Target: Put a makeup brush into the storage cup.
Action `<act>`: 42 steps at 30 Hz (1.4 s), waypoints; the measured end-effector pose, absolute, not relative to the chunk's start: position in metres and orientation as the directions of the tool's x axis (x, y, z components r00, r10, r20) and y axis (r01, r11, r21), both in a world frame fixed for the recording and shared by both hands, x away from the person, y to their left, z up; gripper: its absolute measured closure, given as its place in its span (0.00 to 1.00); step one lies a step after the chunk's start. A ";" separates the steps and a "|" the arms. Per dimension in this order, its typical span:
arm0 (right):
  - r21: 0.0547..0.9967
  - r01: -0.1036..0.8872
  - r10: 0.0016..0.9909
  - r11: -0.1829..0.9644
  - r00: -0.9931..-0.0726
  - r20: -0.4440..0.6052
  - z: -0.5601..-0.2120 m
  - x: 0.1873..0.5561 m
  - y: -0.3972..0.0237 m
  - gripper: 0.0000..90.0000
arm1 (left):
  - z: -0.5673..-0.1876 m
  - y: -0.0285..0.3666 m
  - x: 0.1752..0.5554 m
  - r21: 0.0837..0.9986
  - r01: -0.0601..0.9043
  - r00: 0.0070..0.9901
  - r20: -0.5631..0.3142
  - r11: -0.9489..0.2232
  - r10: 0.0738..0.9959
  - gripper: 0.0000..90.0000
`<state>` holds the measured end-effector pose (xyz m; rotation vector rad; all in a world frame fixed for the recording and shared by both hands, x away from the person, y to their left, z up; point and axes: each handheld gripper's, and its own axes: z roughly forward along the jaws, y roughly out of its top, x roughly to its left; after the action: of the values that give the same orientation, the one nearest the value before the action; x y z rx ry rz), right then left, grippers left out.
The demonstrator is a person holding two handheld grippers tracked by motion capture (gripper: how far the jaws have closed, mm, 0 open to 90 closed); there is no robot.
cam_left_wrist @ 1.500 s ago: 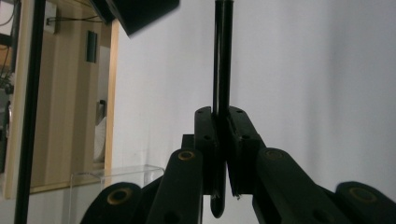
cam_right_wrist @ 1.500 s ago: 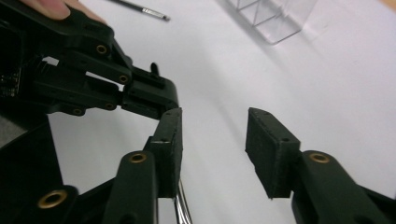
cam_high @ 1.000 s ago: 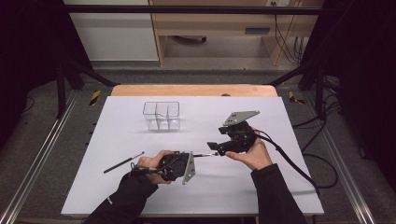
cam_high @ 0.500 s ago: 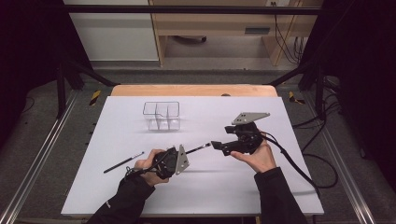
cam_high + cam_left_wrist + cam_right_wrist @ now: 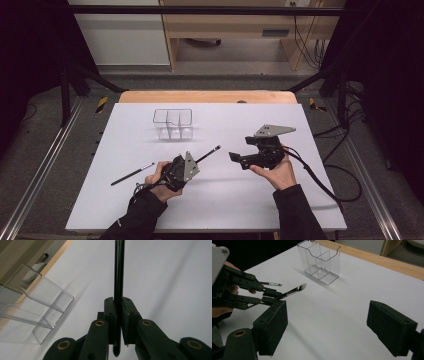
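A slim black brush (image 5: 209,153) juts up and to the right from my left gripper (image 5: 198,161), whose jaws are shut on its shaft. In the left gripper view the dark shaft (image 5: 118,277) runs straight up from between the closed pads. My right gripper (image 5: 241,149) sits just right of the brush's free end and apart from it. Its jaws have just been opening and nothing lies between them. In the right gripper view, its wide pads (image 5: 272,330) frame bare table, with the left gripper (image 5: 270,296) and the brush tip (image 5: 295,290) beyond. A clear plastic holder (image 5: 173,124) stands farther back.
A second thin brush (image 5: 132,174) lies flat on the white table top (image 5: 300,200), left of my left hand. The clear holder has several compartments and stands upright near the wooden back edge (image 5: 207,96). A cable (image 5: 320,180) trails from the right gripper to the table's right side.
The right gripper's jaws have spread and come off the brush's end, and it has drawn slightly right. The left gripper has kept the brush and tilted a little.
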<state>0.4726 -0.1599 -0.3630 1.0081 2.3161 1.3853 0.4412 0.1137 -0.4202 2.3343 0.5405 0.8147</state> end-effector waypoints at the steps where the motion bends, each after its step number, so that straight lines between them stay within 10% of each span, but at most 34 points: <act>1: 0.852 0.425 0.680 0.305 -0.724 0.117 -0.364 0.472 -0.160 0.19 | -0.420 0.114 0.441 0.661 0.181 0.725 0.410 -0.728 0.553 0.93; 42: 0.909 0.410 0.679 0.071 -0.687 0.257 -0.384 0.475 -0.130 0.27 | -0.423 0.105 0.441 0.847 0.350 0.639 0.097 -0.400 0.763 0.92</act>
<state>0.4746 -0.1302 -0.3837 1.1027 2.1118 1.6602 0.4410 0.1054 -0.4233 2.0037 0.8705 0.6108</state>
